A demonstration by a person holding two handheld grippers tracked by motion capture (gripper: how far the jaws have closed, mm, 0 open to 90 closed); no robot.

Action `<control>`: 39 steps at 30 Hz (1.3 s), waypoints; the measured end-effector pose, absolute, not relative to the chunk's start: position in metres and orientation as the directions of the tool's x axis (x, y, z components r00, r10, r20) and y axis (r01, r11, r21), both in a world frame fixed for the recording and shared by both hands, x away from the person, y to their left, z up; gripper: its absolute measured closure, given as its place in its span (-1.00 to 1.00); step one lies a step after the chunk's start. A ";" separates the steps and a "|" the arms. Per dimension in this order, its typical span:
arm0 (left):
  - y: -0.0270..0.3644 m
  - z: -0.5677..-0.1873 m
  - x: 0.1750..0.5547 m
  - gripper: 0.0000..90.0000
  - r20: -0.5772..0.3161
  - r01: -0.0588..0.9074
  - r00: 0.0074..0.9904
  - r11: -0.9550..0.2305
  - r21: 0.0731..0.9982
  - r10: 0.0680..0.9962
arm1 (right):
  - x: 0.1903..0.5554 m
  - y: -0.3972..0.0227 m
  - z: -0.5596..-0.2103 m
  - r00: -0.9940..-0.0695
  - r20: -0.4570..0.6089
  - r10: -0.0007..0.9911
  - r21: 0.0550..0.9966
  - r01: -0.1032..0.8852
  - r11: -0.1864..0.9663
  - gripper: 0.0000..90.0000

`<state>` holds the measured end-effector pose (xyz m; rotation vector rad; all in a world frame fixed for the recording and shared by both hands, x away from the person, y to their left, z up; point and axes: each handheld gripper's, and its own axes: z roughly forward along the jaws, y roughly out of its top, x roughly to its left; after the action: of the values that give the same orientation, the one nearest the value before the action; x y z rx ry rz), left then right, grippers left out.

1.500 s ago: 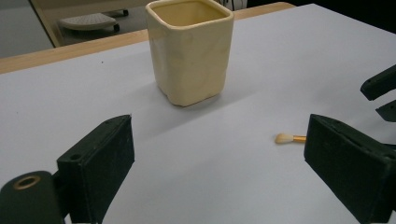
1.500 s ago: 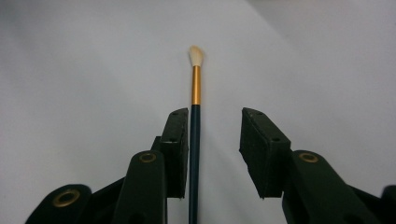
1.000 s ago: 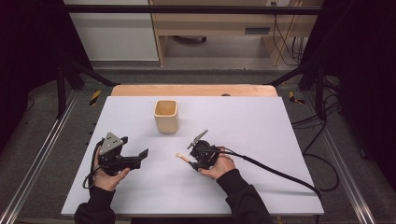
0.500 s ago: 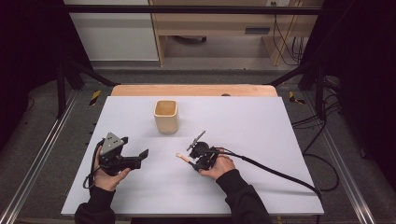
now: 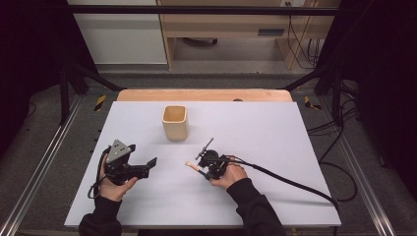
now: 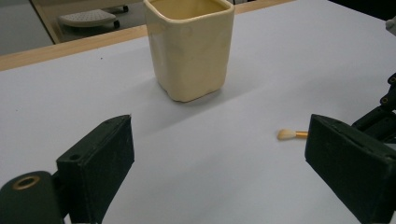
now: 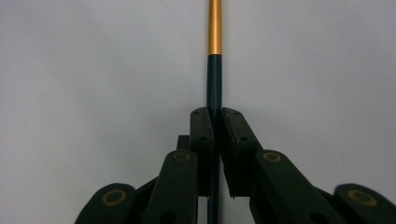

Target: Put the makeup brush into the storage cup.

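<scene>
White matte tabletop point(image 5: 295, 147) with a wooden far edge, dark surround. Right gripper point(image 7: 213, 122), lower centre of the high view, has its jaws clamped on a thin brush point(image 7: 214, 56): dark handle, gold ferrule, pale soft tip lying low over the table. The slim round handle could pivot or slip in so narrow a grip. Left gripper point(image 6: 219, 158), lower left, stands with jaws apart, empty. A cream glazed square-sided cup point(image 5: 175, 122) sits upright at upper centre.
</scene>
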<state>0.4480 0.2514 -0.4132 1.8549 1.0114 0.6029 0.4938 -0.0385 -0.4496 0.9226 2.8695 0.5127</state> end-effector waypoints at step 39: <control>0.247 -0.410 0.444 -0.83 -0.031 0.385 0.538 -0.213 0.898 0.842 | 0.482 -0.074 -0.399 -0.802 0.031 0.597 0.694 0.446 0.564 0.87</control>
<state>0.4440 0.2468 -0.4098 1.8129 1.0161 0.5951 0.4822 -0.0742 -0.3989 0.8752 2.5896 1.0618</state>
